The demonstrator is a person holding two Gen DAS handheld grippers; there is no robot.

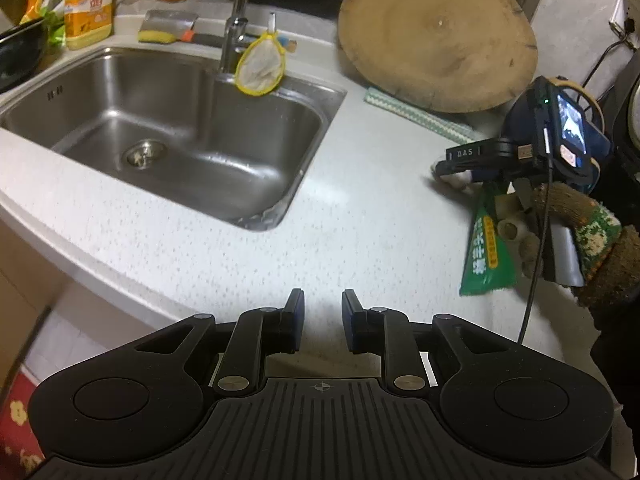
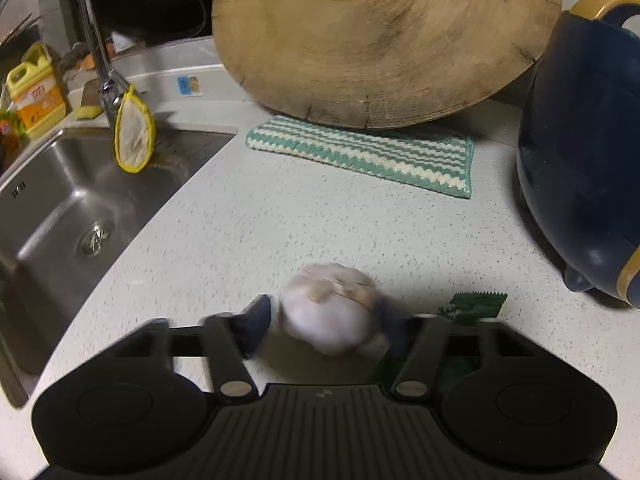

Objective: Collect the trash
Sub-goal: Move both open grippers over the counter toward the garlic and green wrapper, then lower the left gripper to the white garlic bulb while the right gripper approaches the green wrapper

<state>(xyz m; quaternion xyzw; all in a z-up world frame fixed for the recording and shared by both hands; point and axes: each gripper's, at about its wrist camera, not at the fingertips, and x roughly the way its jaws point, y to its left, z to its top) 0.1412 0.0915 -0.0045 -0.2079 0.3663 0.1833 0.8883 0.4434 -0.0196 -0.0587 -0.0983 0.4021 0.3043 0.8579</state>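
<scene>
Right tool [image 2: 324,316] straddles garlic [image 2: 332,312] on speckled counter [image 2: 280,220] beside sink [image 2: 80,208].

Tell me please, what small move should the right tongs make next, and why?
Probably close fully on the garlic bulb. It sits between the fingers of the right tongs, but the picture is blurred, so a firm grip is not certain. The left tongs are empty over the counter.

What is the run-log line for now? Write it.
left gripper: open, empty | right gripper: jaws around garlic bulb, grip unclear | green packet: on counter
</scene>
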